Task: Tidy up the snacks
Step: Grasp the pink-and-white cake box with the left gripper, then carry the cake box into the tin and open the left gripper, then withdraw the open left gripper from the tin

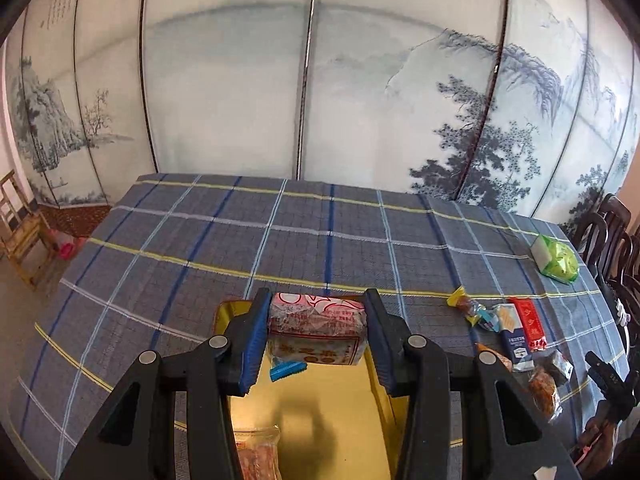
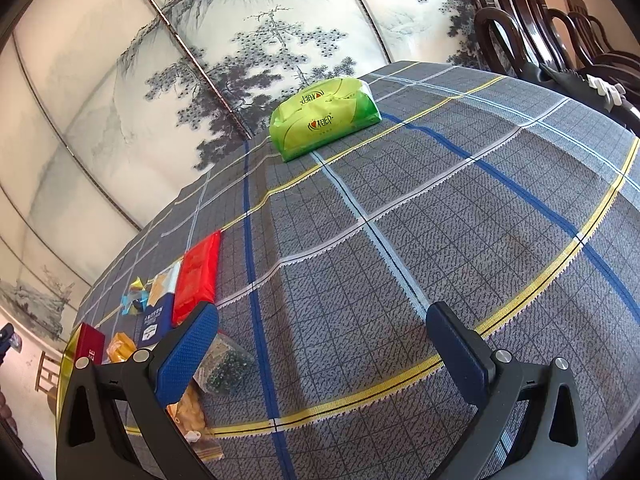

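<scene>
My left gripper (image 1: 317,308) is shut on a red-and-white wrapped snack pack (image 1: 316,318), its blue pads pressing on the pack's two ends. It holds the pack above the far end of an open gold tin (image 1: 344,404). Inside the tin lie a small blue candy (image 1: 287,370) and a clear packet of reddish snacks (image 1: 256,454). In the right wrist view my right gripper (image 2: 324,320) stands open over bare tablecloth with nothing between its fingers. Loose snacks lie to its left: a red packet (image 2: 198,280), a dark blue packet (image 2: 154,322) and a clear bag (image 2: 226,364).
A plaid blue-grey cloth (image 1: 280,240) covers the table. A green tissue pack (image 2: 324,116) lies at its far right. Several small snacks (image 1: 516,332) are strewn right of the tin. Dark wooden chairs (image 2: 540,20) stand at the right edge, and a painted folding screen (image 1: 320,100) behind the table.
</scene>
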`<state>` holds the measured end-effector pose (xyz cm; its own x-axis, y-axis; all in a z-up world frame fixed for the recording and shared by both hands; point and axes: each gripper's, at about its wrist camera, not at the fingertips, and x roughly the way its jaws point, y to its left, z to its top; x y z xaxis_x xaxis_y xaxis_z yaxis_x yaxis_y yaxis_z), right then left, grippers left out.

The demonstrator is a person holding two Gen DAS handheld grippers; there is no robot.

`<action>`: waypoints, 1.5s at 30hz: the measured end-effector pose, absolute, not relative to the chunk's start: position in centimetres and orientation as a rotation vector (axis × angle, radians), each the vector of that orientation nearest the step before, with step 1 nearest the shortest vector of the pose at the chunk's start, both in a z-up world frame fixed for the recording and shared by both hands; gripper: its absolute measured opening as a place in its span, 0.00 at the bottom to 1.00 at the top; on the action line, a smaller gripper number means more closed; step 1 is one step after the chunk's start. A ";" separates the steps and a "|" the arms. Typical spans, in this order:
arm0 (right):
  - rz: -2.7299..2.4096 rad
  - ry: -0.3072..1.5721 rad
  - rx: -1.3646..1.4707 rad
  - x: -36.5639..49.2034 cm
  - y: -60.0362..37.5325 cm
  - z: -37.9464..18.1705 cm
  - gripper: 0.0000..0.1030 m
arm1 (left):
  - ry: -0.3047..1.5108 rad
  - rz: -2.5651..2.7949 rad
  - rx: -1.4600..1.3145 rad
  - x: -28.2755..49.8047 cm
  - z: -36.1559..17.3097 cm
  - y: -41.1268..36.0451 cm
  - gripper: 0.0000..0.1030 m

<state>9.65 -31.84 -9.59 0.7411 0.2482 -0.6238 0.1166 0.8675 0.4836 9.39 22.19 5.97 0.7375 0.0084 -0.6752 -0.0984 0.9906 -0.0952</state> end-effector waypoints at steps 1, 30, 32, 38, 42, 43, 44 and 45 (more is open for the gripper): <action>0.075 0.742 0.526 9.7 -31.8 -9.6 1.00 | 0.758 0.075 -0.134 9.8 5.1 22.5 0.40; 0.068 0.743 0.523 9.5 -31.8 -9.6 1.00 | 1.037 0.201 -0.272 18.6 -5.1 21.4 0.40; 0.067 0.742 0.526 9.5 -31.9 -9.7 1.00 | 1.033 0.204 -0.262 18.8 -5.2 21.3 0.40; 0.067 0.741 0.525 9.4 -31.9 -9.8 1.00 | 1.026 0.210 -0.259 19.0 -5.1 21.3 0.41; 0.066 0.741 0.525 9.3 -31.9 -9.8 1.00 | 1.007 0.210 -0.269 18.5 -4.4 21.6 0.50; 0.066 0.741 0.526 9.3 -31.9 -9.8 1.00 | 0.996 0.205 -0.274 18.1 -4.1 21.8 0.58; 0.066 0.742 0.525 9.4 -31.8 -9.8 1.00 | 0.983 0.202 -0.278 17.7 -3.7 21.9 0.62; 0.065 0.742 0.524 9.3 -31.9 -9.8 1.00 | 0.968 0.203 -0.282 17.1 -3.2 22.1 0.67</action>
<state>9.33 -31.87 -9.79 0.7415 0.2380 -0.6273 0.1247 0.8697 0.4775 17.13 22.06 -3.16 0.5529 0.0441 -0.8321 -0.2935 0.9449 -0.1450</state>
